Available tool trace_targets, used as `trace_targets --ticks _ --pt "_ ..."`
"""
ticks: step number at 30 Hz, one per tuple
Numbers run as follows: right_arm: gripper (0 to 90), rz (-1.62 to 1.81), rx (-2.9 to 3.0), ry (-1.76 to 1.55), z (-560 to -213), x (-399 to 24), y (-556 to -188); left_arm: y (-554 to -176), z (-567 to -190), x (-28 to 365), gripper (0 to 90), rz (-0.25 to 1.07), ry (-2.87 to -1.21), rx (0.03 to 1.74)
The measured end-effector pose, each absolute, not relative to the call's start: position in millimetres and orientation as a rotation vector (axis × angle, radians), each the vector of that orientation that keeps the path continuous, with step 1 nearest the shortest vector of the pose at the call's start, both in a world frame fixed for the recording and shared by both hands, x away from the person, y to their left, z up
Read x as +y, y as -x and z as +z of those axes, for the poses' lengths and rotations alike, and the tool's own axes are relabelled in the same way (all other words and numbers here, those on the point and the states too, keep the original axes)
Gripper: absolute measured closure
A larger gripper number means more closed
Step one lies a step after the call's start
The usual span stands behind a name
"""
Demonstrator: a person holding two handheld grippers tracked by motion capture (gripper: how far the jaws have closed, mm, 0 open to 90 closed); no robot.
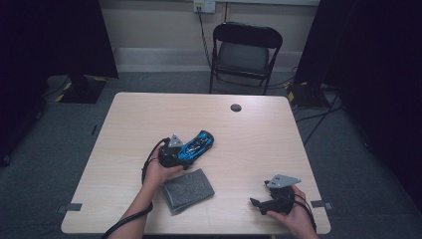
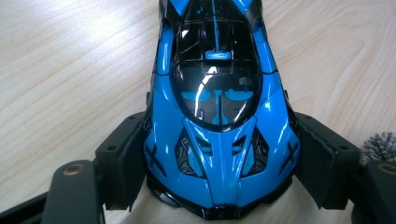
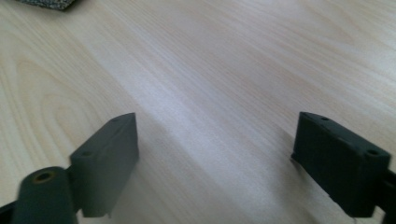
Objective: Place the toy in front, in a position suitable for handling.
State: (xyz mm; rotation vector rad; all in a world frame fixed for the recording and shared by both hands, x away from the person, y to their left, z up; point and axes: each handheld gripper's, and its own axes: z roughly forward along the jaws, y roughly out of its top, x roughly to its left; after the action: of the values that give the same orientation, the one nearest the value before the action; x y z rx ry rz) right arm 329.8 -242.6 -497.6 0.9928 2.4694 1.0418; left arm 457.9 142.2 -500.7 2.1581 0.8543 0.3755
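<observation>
One blue toy car, one grey folded cloth, two claws, left and right, and one folding chair are being counted around one surface.

A black folding chair stands at twelve o'clock beyond the light wooden table, on grey carpet.

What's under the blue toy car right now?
The blue toy car sits on the pale wooden table, its front between the left tool's pads. Its body covers the wheels and the table directly beneath.
</observation>
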Motion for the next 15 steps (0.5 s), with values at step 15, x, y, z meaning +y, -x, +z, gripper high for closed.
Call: trace_targets --ticks 15 --pt "32.6 1.239 2.594 -0.809 -471.9 -172.4 -336.2 -457.4 -500.7 142.0 25.7 0.376 -2.157 0.859"
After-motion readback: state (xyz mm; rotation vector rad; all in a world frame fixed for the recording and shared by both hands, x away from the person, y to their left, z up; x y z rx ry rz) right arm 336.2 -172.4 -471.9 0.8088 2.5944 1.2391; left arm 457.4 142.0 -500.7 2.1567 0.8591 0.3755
